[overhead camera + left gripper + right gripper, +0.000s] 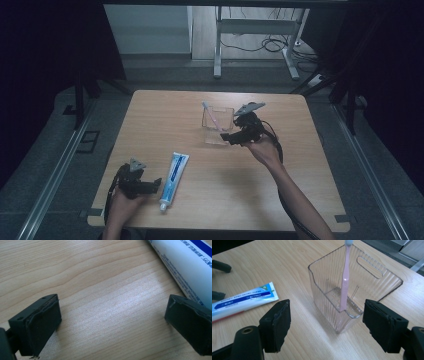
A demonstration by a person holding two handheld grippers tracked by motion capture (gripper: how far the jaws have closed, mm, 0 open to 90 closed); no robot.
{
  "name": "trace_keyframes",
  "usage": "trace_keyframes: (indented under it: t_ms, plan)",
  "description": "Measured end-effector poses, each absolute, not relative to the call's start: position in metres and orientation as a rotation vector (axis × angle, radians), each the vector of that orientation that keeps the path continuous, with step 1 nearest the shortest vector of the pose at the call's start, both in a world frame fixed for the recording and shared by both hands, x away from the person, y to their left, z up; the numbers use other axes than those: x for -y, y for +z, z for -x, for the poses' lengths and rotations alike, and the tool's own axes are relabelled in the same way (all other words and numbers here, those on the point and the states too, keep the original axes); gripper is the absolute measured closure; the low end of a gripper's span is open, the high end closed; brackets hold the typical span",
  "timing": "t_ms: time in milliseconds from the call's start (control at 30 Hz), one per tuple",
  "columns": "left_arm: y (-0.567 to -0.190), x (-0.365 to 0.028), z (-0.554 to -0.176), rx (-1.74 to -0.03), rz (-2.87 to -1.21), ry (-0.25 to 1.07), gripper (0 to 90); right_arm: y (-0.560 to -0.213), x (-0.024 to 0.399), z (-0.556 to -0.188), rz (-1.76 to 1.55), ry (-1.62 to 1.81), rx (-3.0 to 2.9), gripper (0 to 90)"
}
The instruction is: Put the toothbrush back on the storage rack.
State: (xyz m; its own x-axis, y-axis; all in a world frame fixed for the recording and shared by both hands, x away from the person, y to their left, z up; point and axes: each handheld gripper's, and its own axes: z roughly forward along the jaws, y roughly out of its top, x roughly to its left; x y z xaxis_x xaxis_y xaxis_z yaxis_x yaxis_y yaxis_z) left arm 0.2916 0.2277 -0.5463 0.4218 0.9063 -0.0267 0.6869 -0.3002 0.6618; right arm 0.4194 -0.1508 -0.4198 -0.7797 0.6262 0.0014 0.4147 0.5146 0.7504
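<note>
A clear ribbed plastic holder [218,125] [352,287] stands on the wooden table, and a pink toothbrush [212,116] [344,282] leans upright inside it. My right gripper [229,138] [327,325] hovers just in front of the holder, open, with nothing between its jaws. A white and blue toothpaste tube [172,179] [185,267] [242,302] lies flat near the front left. Beside the tube's cap end rests my left gripper [155,185] [112,325], open over bare wood.
The wooden table [210,200] has dark floor all around and rails on both sides. A white desk frame [255,35] with cables stands beyond the far edge. Bare wood stretches between the tube and the holder.
</note>
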Motion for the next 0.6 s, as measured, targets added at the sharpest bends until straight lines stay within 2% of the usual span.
trace_keyframes:
  t_ms: [600]
  plan:
    - [-0.546, -0.227, -0.291, -1.346, -2.077, 0.474, 0.7, -0.442, 0.181, -0.403, -0.89, 1.136, -2.482, 18.7]
